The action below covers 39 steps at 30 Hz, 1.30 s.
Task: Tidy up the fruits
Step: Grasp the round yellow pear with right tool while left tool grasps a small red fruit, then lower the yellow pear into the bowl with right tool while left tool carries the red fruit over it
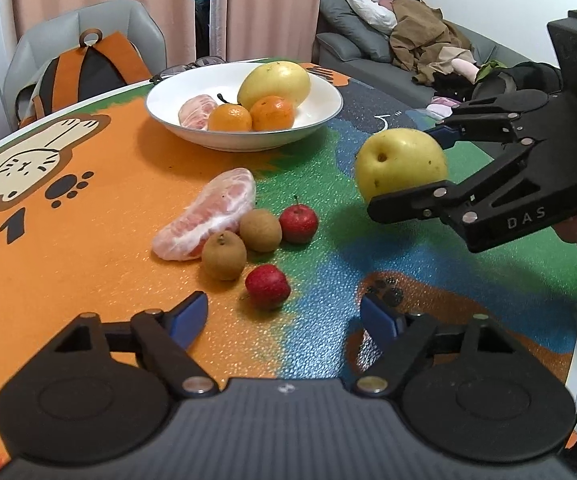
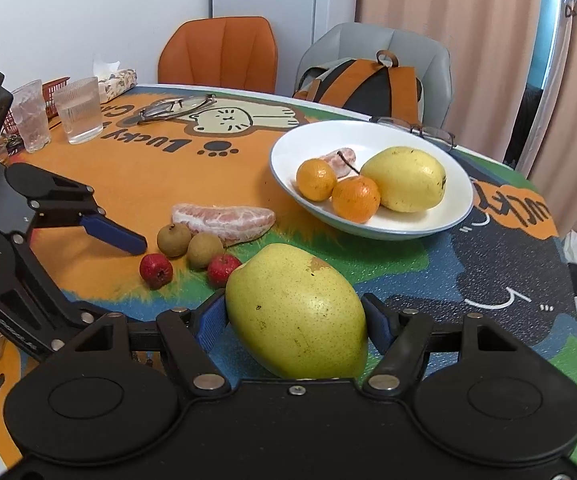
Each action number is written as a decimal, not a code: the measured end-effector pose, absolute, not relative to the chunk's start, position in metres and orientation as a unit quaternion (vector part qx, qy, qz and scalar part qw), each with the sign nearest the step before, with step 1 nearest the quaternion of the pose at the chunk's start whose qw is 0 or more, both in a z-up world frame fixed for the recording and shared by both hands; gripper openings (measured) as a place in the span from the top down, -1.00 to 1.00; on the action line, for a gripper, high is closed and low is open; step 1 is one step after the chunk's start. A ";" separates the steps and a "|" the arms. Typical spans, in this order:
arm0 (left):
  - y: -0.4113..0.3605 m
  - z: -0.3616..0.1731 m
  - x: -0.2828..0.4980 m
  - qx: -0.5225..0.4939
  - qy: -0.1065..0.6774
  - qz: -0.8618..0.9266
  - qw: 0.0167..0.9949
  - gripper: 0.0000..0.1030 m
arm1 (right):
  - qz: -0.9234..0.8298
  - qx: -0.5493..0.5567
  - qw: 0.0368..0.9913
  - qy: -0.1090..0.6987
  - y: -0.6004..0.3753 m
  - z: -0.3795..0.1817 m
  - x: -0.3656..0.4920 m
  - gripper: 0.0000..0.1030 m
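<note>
Right gripper clamps yellow pear, lifted toward far white bowl. Left gripper half-open, empty, jaws lined up near red fruit.

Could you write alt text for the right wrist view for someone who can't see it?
The right gripper holds a yellow pear above a colourful table. Beyond sits a white bowl of fruit.

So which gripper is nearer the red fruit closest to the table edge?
Left. The left gripper hangs open just before that red fruit; the right gripper is farther off, holding a yellow pear.
</note>
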<state>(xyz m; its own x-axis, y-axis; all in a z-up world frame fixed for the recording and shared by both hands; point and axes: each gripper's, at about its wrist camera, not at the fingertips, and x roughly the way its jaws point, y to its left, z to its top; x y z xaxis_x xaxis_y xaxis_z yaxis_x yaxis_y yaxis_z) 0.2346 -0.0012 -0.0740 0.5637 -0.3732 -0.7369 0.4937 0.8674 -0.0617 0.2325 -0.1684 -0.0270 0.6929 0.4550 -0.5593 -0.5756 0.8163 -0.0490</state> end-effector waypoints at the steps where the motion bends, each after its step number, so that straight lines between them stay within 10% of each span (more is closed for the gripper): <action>1: -0.002 -0.073 0.235 0.077 0.396 -0.245 0.881 -0.39 | 0.280 -0.112 0.914 0.271 -0.169 -0.026 0.232 -0.30; 10: -0.001 -0.070 0.241 0.074 0.400 -0.222 0.886 0.52 | 0.264 -0.125 0.921 0.257 -0.175 -0.012 0.233 -0.30; 39: -0.002 -0.023 0.265 0.054 0.354 -0.234 0.904 0.56 | 0.239 -0.110 0.933 0.245 -0.172 0.005 0.328 -0.30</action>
